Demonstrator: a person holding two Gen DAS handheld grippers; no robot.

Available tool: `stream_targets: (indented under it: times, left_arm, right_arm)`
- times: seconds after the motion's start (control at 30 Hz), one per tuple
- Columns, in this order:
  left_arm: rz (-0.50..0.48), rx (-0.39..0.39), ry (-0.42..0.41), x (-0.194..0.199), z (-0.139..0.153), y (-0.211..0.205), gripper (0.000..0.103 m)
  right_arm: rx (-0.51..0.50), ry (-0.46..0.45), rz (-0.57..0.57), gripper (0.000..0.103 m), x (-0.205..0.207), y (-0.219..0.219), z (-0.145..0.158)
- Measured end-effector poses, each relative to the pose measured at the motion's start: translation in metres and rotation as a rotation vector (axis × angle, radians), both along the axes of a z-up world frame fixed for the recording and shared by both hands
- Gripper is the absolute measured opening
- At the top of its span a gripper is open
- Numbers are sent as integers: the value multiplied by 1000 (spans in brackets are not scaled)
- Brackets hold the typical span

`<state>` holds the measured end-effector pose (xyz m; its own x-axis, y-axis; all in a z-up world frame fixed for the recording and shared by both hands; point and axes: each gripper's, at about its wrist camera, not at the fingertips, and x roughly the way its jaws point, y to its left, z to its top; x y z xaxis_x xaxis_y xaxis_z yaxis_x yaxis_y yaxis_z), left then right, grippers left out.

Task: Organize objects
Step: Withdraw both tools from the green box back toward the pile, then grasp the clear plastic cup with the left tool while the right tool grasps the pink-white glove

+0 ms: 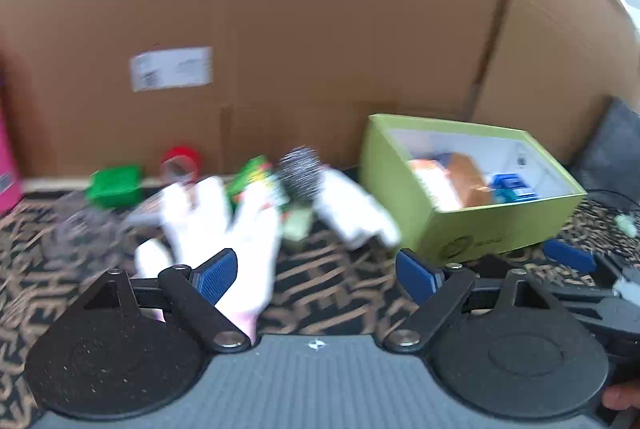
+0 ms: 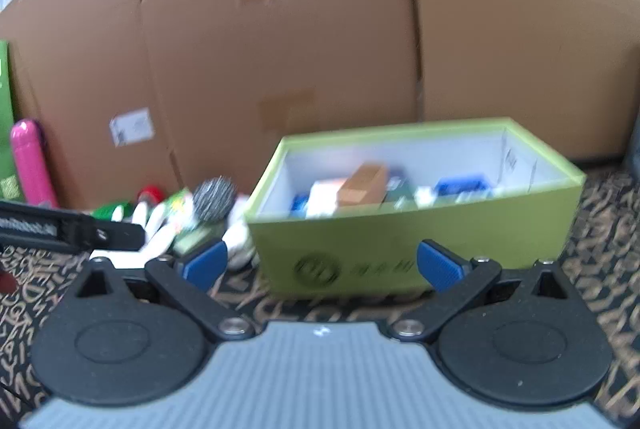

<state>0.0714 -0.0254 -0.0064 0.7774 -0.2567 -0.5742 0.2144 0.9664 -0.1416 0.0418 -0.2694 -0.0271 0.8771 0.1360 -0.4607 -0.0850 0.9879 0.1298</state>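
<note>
Motion-blurred, evenly lit, fisheye-warped edges

Home-like room, patterned carpet (image 2: 600,229), cardboard backdrop (image 2: 280,49), household clutter

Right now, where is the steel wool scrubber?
In both wrist views the steel wool scrubber sits atop the loose pile, just left of the green box, in front of the cardboard wall.

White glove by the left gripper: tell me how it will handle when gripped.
The white glove lies flat and spread on the patterned cloth, so it is probably floppy and will likely dangle. It looks thin, so probably light. The left gripper is open.
</note>
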Motion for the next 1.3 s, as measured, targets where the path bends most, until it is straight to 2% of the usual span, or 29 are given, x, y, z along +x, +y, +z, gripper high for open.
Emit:
stream_targets:
  times: [0.1,0.3,0.6,0.7,0.8,0.87,1.0,1.03,1.07,1.1,1.17,1.2,1.23,1.3]
  left_arm:
    - [54,22,9,-5,-6,23,89]
    - [148,92,28,-6,-19,54,89]
    - [178,55,57,-6,-35,111,89]
    - [231,36,76,0,-37,138,89]
    - [255,7,83,8,-38,154,89]
    - [264,3,92,17,-37,158,89]
    - [292,1,55,42,-33,161,89]
    - [293,7,50,49,-34,160,89]
    - [289,15,49,55,-35,159,89]
    - [283,26,51,61,-38,157,89]
    - [268,46,51,69,-43,155,76]
    - [257,52,54,72,-46,155,49]
    - [248,52,72,75,-49,157,28]
    - [222,5,109,76,-54,161,13]
  right_arm:
    - [18,61,15,103,-2,10,-15]
    - [16,105,78,103,1,60,-29]
    - [0,130,150,103,6,121,-31]
    - [13,168,210,103,23,145,-36]
    - [30,194,222,103,46,167,-42]
    - [29,192,207,103,60,177,-47]
    - [4,159,202,102,71,186,-52]
    - [-11,159,213,92,71,187,-54]
    - [-20,164,233,75,70,186,-55]
    - [-19,171,251,66,68,184,-57]
    - [-8,164,253,31,62,175,-56]
    - [8,169,262,26,60,168,-55]
    - [27,174,270,20,56,161,-54]
    - [21,169,278,15,46,152,-52]
